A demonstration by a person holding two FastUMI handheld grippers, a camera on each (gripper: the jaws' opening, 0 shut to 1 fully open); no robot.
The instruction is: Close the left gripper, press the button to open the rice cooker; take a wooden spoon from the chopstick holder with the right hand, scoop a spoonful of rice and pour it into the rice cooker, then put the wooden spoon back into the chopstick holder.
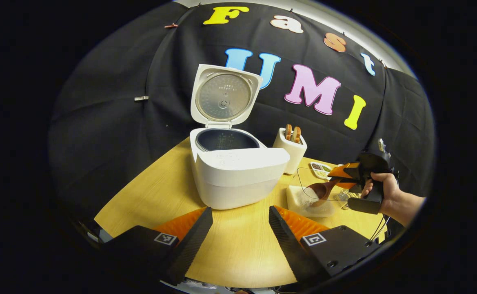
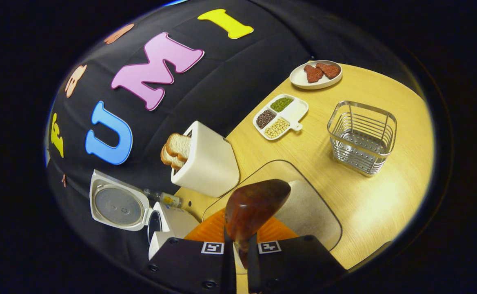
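Centrally on the table (image 1: 238, 249) stands the rice cooker (image 1: 238, 171), lid raised and inner pot exposed. Left gripper (image 1: 240, 228): fingers spread wide, holding nothing, above the table's near edge. Right gripper (image 2: 238, 249): fingers closed on the handle of the wooden spoon (image 2: 254, 208), whose bowl is over the clear rice container (image 2: 303, 204); in the left gripper view a hand (image 1: 379, 190) holds this gripper toward the table's right edge. Toaster (image 2: 205, 163) with bread slices beside the cooker; sectioned bean dish (image 2: 281, 116), wire basket (image 2: 362, 136) and plate (image 2: 316, 75) farther along the table.
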